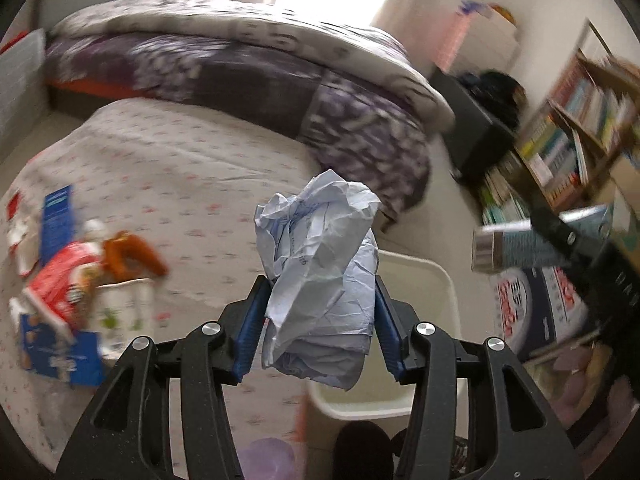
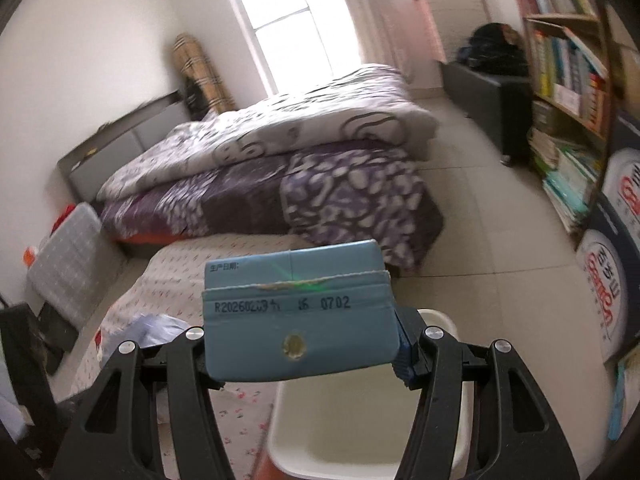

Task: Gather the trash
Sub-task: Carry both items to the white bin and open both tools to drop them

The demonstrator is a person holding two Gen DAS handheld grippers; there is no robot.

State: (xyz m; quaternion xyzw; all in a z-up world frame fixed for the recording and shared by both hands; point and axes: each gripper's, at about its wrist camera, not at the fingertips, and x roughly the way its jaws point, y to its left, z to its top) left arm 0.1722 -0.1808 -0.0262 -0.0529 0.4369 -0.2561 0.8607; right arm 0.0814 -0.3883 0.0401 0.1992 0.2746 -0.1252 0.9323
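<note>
My left gripper (image 1: 320, 316) is shut on a crumpled pale blue paper ball (image 1: 320, 256) and holds it above the near rim of a white bin (image 1: 416, 276). My right gripper (image 2: 304, 340) is shut on a blue drink carton (image 2: 298, 312), held above the same white bin (image 2: 360, 440). The right gripper and its carton (image 1: 532, 244) also show at the right of the left wrist view. More trash lies on the bed at the left: a red snack wrapper (image 1: 60, 280), a paper cup (image 1: 124, 312) and a blue box (image 1: 56, 352).
A bed with a flowered sheet (image 1: 168, 168) and a folded purple quilt (image 2: 320, 176) fills the left and middle. A bookshelf (image 2: 568, 92) and printed cartons (image 2: 612, 280) stand on the right. A dark cabinet (image 2: 488, 96) stands by the far wall.
</note>
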